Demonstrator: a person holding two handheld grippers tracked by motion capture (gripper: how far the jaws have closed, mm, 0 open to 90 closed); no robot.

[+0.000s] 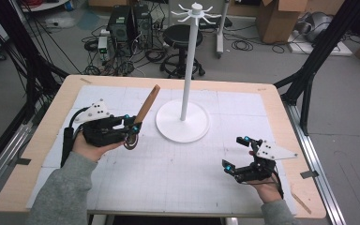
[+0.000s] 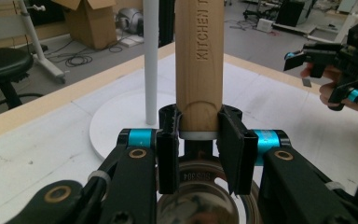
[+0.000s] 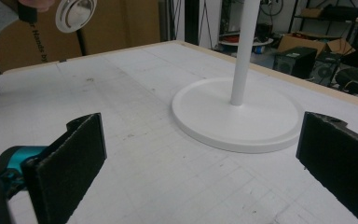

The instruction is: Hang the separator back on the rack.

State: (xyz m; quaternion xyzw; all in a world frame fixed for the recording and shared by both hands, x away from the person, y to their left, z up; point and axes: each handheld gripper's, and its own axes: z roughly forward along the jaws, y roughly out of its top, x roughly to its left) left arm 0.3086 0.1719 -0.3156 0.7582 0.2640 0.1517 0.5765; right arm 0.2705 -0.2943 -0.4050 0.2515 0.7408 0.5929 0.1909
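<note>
We have the left gripper (image 1: 132, 125) clamped on the wooden-handled utensil (image 1: 146, 106), lifted just left of the white rack (image 1: 183, 121), probably a ladle, hanging it remains; right gripper (image 1: 236, 153) open, empty.

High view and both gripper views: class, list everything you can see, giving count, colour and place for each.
Kitchen utensil: one, wooden handle, steel head, lifted over the table's left half.
Hook stand: one, white, table centre.
Table: one, wood edge, white gridded mat.
Stool: one, black, floor behind.
Computer towers: two, black, floor behind.
Cardboard boxes: several, brown, far right.
Left gripper: one, black, shut on the utensil's handle.
Right gripper: one, black, open, right side.
</note>
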